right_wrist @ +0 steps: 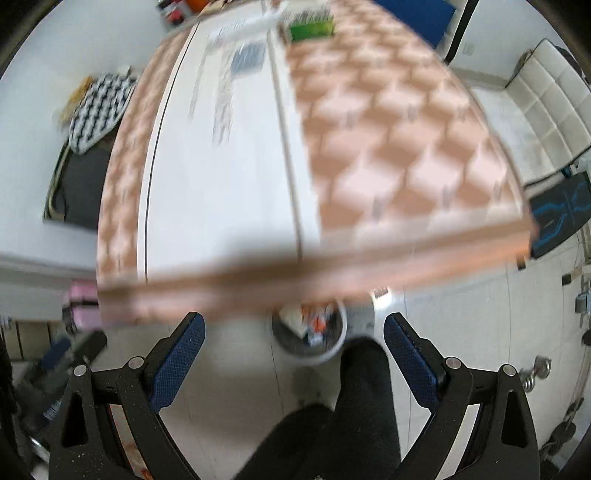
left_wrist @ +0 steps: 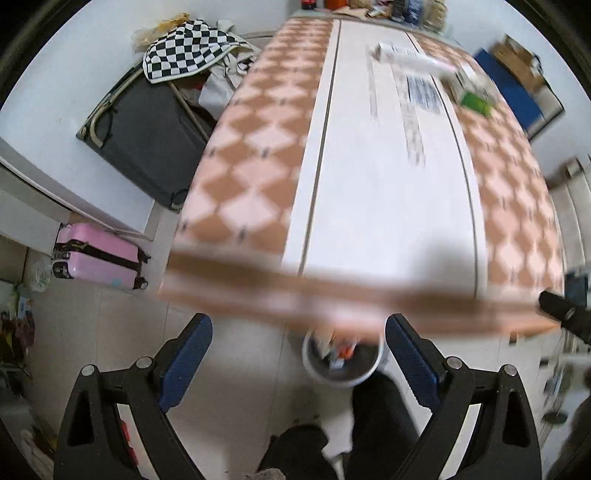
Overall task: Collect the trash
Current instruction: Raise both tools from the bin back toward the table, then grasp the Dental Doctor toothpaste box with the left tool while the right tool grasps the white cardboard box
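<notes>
A white trash bin (left_wrist: 341, 363) with several scraps inside stands on the floor under the near table edge; it also shows in the right wrist view (right_wrist: 309, 334). My left gripper (left_wrist: 297, 339) is open and empty, above the bin. My right gripper (right_wrist: 293, 338) is open and empty, also above the bin. At the far end of the table lie a white wrapper (left_wrist: 410, 59) and a green-and-white box (left_wrist: 474, 98); the box shows in the right wrist view (right_wrist: 310, 27). Both views are blurred.
The table (left_wrist: 258, 147) has a pink-and-brown checked cloth with a white runner. A grey case (left_wrist: 147, 140), a checkered cloth (left_wrist: 184, 48) and a pink suitcase (left_wrist: 99, 258) lie left. A white sofa (right_wrist: 543, 110) is right. The person's dark legs (right_wrist: 351, 413) are below.
</notes>
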Available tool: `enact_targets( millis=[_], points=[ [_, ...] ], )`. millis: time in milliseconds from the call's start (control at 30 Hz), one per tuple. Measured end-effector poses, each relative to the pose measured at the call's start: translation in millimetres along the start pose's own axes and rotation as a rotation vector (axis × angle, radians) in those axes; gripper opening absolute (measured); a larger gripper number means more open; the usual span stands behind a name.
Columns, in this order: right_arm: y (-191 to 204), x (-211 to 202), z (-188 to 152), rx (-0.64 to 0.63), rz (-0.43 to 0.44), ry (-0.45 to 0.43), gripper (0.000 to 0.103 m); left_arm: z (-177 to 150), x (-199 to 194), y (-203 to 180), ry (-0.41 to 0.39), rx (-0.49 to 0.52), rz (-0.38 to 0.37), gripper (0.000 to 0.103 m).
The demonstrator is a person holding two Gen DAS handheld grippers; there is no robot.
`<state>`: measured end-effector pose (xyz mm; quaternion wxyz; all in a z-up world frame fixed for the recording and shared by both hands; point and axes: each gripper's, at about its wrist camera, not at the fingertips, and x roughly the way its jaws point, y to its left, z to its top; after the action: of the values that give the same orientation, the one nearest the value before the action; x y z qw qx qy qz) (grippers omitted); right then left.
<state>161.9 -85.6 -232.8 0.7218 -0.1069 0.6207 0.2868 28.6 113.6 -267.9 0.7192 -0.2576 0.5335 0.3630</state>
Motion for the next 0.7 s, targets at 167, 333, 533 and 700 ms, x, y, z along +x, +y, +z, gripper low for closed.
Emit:
enact_targets(
  millis=[167,333,533,700],
  points=[
    [-14,-2,159,0.047,-0.018,-0.025,0.099,95,24,-38,0.006,-0.045,0.05,0.096],
    [-13,27,316,0.072,-0.047,-0.046,0.101,180,75,-74,0.034,-0.038,0.106,0.096],
    [7,90,436,0.054,-0.097,-0.003,0.102,229,142,-95,0.099,-0.037,0.1,0.096],
    [12,141,459,0.034,-0.123,0.075,0.102,238,173,-90,0.127,-0.055,0.074,0.098]
  ],
)
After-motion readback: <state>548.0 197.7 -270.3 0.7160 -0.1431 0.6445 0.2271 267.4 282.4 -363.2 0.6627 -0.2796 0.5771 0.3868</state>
